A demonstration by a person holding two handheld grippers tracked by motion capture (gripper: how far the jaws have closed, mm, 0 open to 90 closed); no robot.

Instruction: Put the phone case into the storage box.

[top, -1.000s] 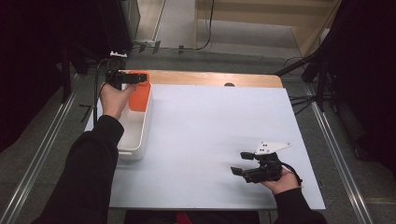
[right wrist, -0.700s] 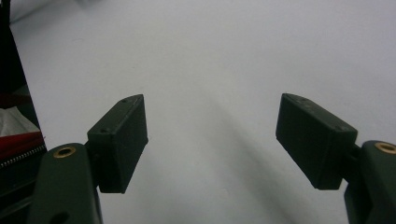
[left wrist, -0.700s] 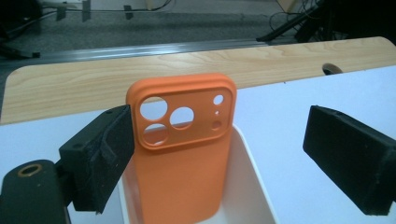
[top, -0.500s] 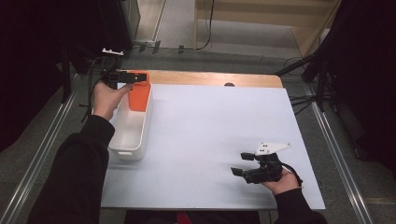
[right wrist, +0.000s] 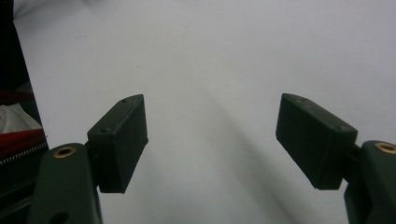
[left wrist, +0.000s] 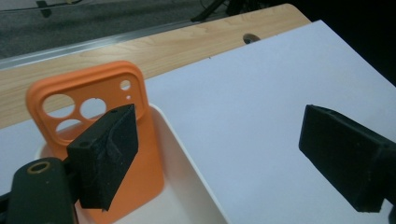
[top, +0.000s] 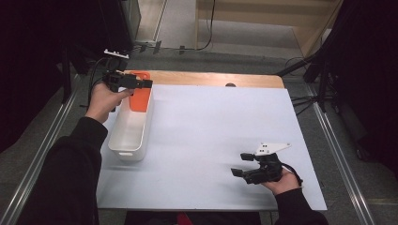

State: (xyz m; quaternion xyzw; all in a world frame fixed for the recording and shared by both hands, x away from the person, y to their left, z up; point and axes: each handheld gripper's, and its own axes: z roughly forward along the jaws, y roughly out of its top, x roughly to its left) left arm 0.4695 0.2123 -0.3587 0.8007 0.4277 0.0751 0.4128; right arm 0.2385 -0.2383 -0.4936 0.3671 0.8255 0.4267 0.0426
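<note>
Orange case (left wrist: 100,154) stands in the far end of the white bin (top: 129,129).
The left gripper (top: 141,84) hovers just above the case, jaws wide apart with nothing between them. The right gripper (top: 244,165) rests near the mat's (top: 211,126) front edge, well apart, jaws spread and empty.

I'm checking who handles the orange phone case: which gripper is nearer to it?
Left. The left gripper hangs open right at the orange phone case, which leans in the white bin. The right gripper hovers open over the table's near right part, far from it.
</note>
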